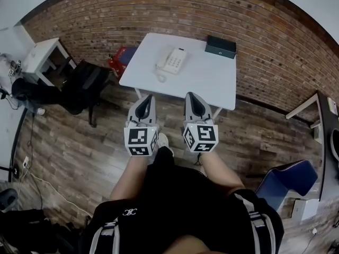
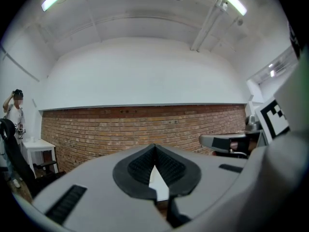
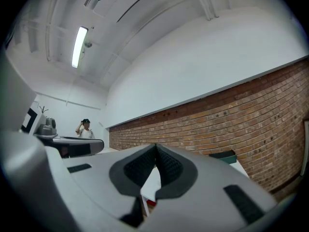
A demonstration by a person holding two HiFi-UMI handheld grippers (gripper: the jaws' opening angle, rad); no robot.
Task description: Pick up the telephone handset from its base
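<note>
White telephone appears in head view only.

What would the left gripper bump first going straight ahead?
Probably the near edge of the white table; if the left gripper rides higher, the telephone on it. Height is hard to judge.

White table: head view, 12 o'clock, against brick wall.
Dark box: on the table's 1 o'clock corner.
Red item: at the table's 9 o'clock edge, partly hidden.
Black bag: 10 o'clock, on wooden floor.
Small white side table: beyond the bag.
Blue chair: 4 o'clock.
Person: left gripper view, 9 o'clock, standing.
</note>
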